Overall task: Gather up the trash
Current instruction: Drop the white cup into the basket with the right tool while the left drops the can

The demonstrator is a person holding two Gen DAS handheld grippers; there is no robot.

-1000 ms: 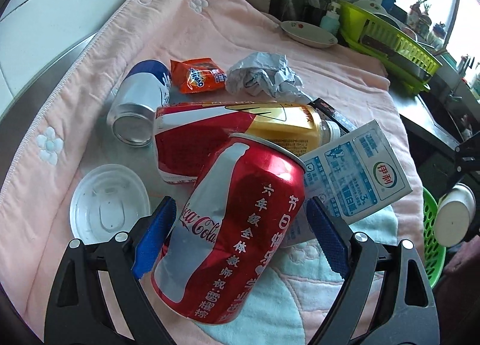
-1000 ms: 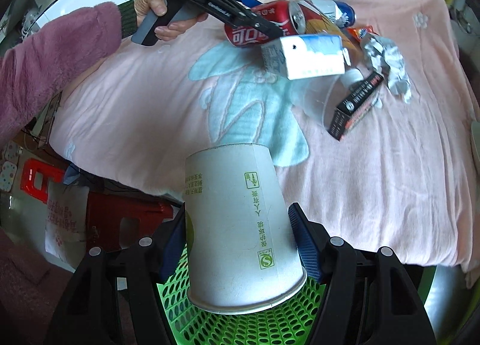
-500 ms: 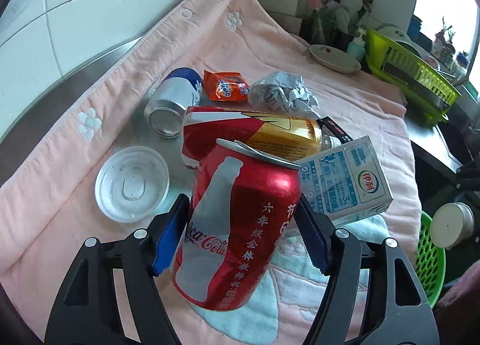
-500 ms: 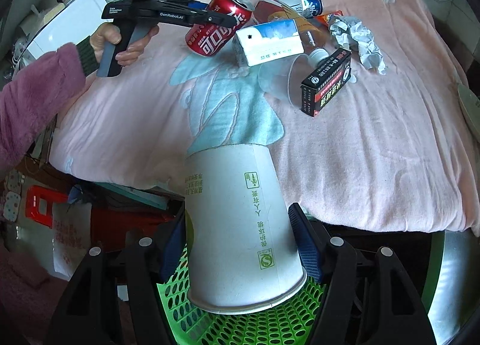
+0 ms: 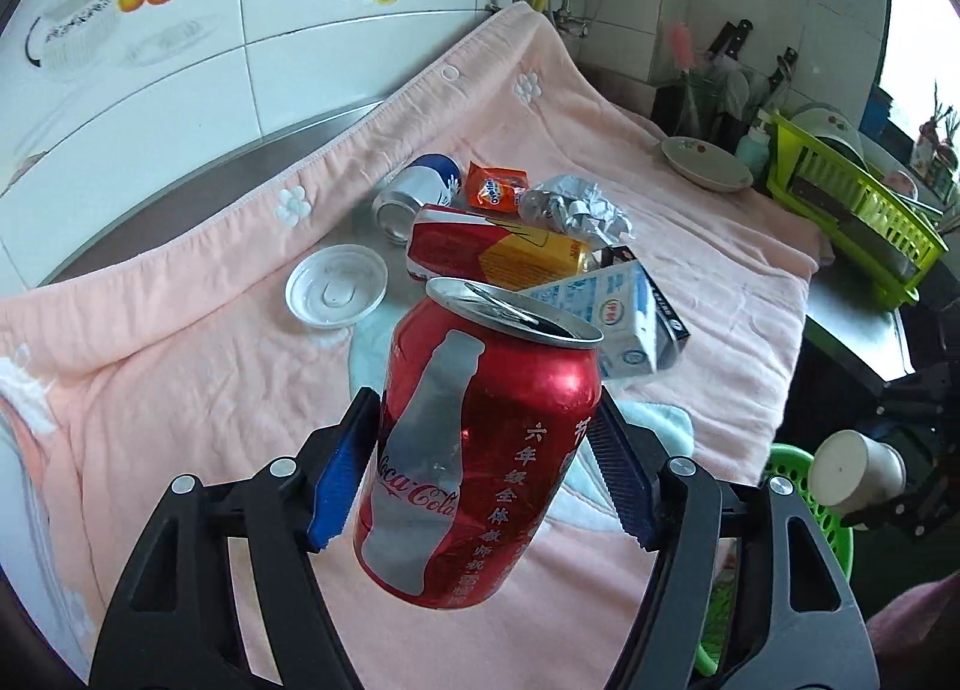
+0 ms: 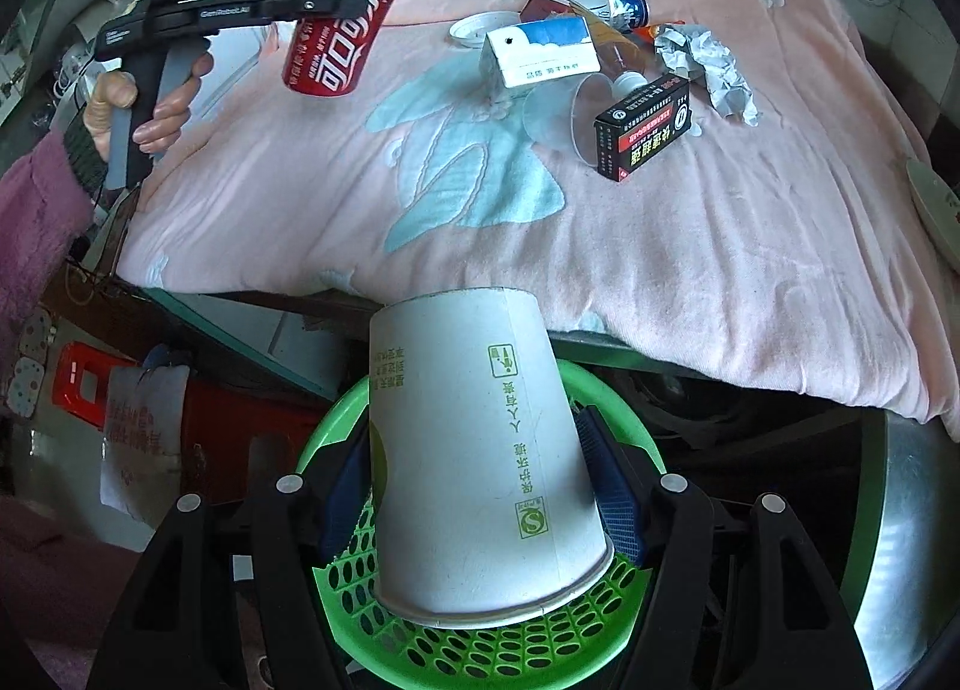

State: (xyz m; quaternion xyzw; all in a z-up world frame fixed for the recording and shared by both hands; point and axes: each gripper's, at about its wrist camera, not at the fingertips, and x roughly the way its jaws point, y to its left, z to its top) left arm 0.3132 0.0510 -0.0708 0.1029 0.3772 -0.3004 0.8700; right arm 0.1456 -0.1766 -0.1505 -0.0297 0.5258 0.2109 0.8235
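Both jaws grip: left gripper [image 5: 480, 480] holds red can [image 5: 480, 450] above towel [image 5: 180, 390]; right gripper [image 6: 480, 486] holds cup [image 6: 480, 450] over basket [image 6: 480, 642].

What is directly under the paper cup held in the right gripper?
Under the paper cup, clamped in the right gripper, sits a green perforated basket. Its holed floor and rim show around the cup; whatever lies in it right beneath the cup is covered.

Trash pile on towel-covered counter [image 6: 660, 270], basket below its near edge.

Soda can [image 6: 339, 30] off the towel at upper left; milk carton [image 6: 540, 57], box [image 6: 645, 126], crumpled paper [image 6: 714, 69] clustered upper right; paper cup [image 6: 480, 462] over basket [image 6: 480, 648], bottom centre.
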